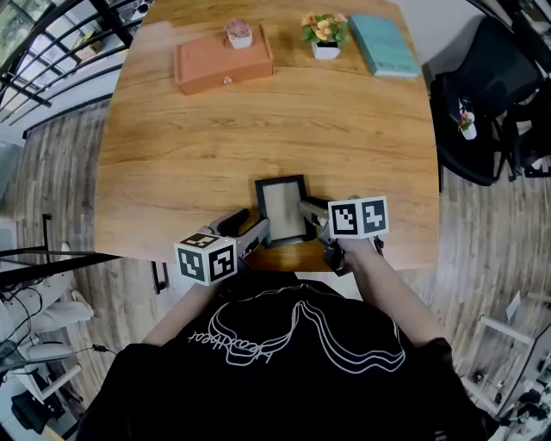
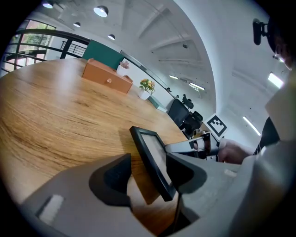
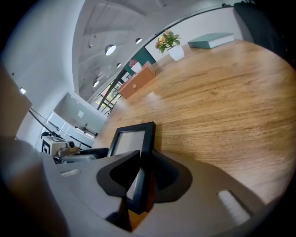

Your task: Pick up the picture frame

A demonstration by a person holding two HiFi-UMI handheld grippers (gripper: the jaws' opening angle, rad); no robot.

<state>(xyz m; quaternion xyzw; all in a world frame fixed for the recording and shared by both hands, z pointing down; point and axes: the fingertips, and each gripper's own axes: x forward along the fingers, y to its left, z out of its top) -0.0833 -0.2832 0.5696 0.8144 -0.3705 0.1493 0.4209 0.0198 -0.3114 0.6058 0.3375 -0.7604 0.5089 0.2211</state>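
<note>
Office space, black office chair (image 1: 491,90), wooden table (image 1: 258,138), ceiling downlights (image 2: 100,10)

Open across the middle of the wooden counter (image 1: 258,138); blocked at the far edge by terracotta drawer box (image 1: 222,62), white-potted flowers (image 1: 325,34), teal book (image 1: 383,45).

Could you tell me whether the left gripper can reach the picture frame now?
Likely yes: the picture frame stands between the open jaws of the left gripper; the right gripper holds the opposite edge.

A wooden table (image 1: 258,129) stands on a plank floor (image 1: 60,181). A black railing (image 2: 51,31) runs along the far left; a black chair (image 1: 495,86) sits at the right. Round ceiling lights (image 2: 101,10) glow overhead.
</note>
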